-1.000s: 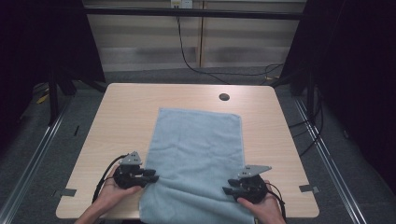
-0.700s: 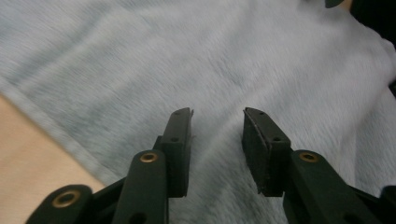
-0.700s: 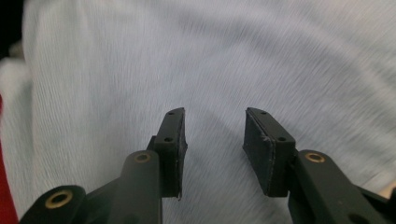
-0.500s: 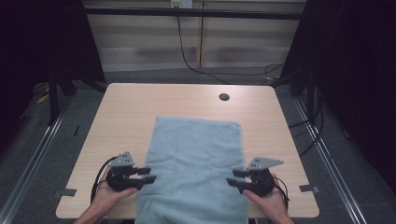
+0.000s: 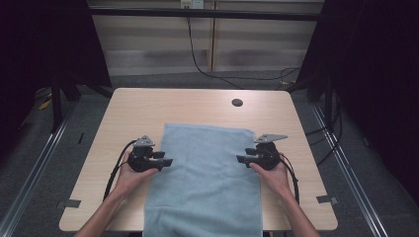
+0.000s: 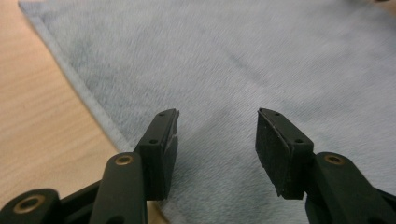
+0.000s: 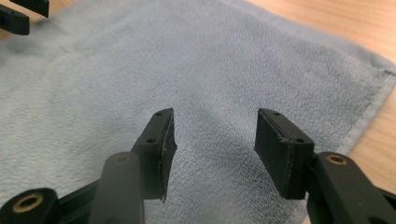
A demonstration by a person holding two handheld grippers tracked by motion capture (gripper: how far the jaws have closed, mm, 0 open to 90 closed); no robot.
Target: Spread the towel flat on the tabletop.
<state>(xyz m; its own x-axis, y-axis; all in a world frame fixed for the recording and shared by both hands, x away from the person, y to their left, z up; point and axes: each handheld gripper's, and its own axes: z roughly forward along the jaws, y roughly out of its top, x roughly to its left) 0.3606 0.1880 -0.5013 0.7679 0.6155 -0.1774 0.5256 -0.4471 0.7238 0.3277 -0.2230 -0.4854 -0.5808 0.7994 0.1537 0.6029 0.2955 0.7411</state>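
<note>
Grippers (image 5: 167, 161) (image 5: 240, 159) — farther up towel (image 5: 207, 173) — opening.

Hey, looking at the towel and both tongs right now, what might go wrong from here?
The blue towel hangs over the table's near edge, so a tug might slide it off. Both the left tongs and right tongs have just been opening, nothing between them; closing unevenly at the side hems could give a crooked fold.

No writing, label, brand, number or sign can be read anywhere in these views: none on the pale blue terry cloth towel (image 5: 205, 177), and none on the light wooden surface (image 5: 148, 108) beneath it.
</note>
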